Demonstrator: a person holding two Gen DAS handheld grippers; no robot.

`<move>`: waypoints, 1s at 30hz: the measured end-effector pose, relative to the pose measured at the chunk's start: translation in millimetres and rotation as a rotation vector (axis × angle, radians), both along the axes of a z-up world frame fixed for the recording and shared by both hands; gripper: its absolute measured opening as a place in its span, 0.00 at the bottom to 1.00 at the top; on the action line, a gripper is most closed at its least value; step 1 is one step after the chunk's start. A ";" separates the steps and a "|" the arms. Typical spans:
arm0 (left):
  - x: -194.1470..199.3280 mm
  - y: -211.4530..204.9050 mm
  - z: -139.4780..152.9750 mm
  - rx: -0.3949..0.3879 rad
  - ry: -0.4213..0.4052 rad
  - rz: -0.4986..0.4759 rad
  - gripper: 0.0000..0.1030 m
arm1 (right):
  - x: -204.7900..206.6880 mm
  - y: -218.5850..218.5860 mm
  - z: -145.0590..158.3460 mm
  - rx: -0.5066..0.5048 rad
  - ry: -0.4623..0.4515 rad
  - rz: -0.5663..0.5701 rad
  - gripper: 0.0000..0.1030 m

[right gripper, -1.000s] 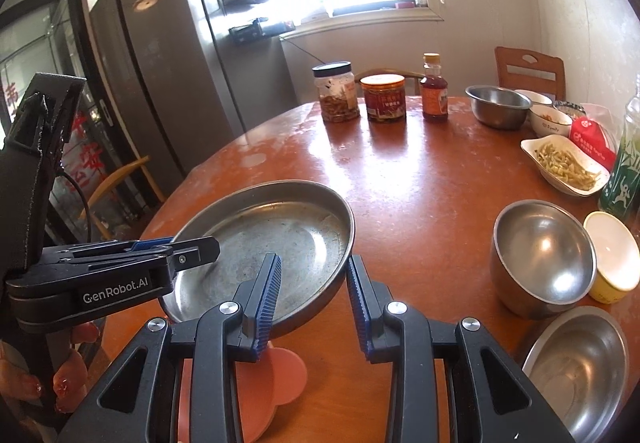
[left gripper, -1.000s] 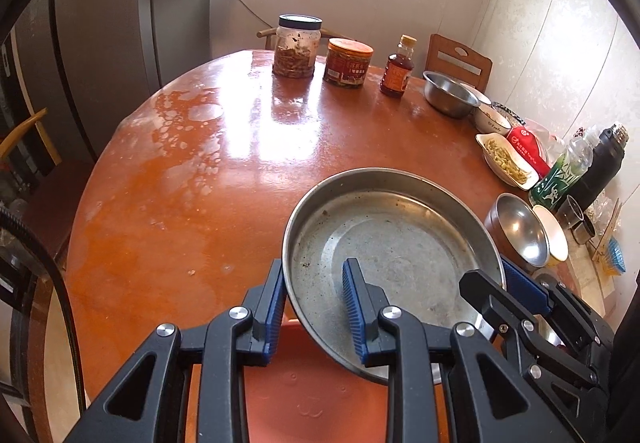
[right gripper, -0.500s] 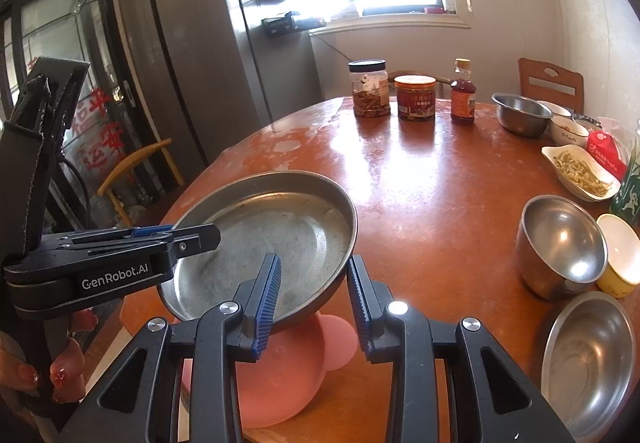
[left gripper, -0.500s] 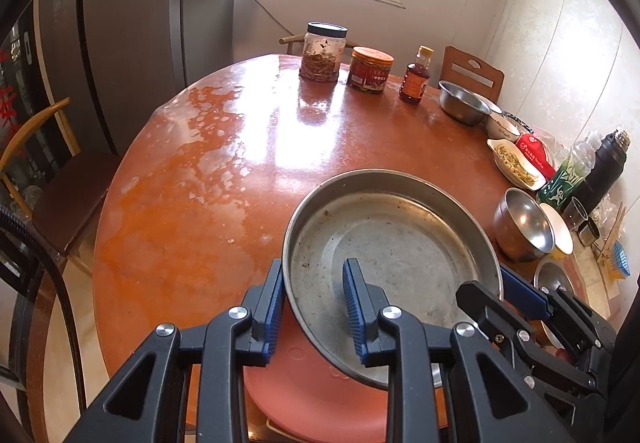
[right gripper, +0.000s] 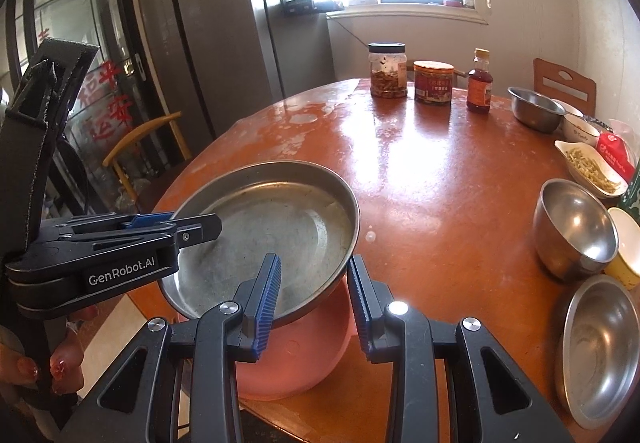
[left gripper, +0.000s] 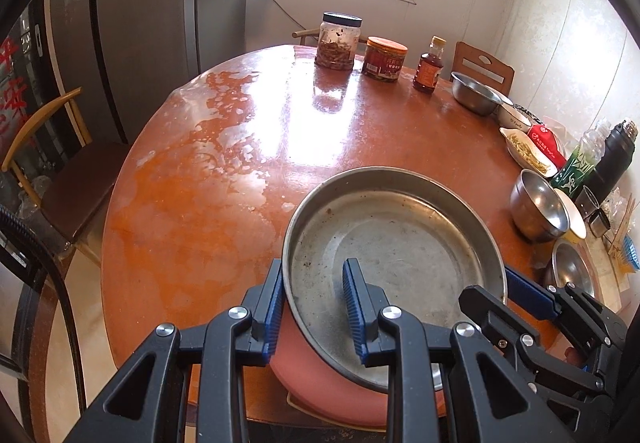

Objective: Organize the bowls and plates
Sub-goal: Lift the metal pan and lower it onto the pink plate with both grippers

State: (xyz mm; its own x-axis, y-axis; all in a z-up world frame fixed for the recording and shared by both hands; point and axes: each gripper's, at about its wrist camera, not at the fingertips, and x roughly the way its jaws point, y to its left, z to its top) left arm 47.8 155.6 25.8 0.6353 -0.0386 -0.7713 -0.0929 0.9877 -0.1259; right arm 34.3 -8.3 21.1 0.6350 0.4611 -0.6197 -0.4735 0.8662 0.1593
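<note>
Left wrist: scuffed, speckled steel plate (left gripper: 400,243).

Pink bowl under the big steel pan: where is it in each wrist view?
Left wrist: pink bowl at bottom centre, under the steel pan, near the table edge.
Right wrist: pink bowl at bottom centre-left, below the pan's near rim.
Shared landmark: orange-lidded jar at the table's far side.

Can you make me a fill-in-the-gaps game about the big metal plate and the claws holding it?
1. The big metal plate is held by ____ claws.
2. Right under the metal plate sits a plate coloured ____.
3. The jar with the black lid stands on the far side of the ____.

Missing words: two; pink; table
</note>
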 end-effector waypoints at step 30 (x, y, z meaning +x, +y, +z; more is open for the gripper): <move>-10.3 -5.8 -31.2 0.015 -0.005 0.005 0.27 | -4.5 5.6 -34.3 -0.064 0.031 0.021 0.35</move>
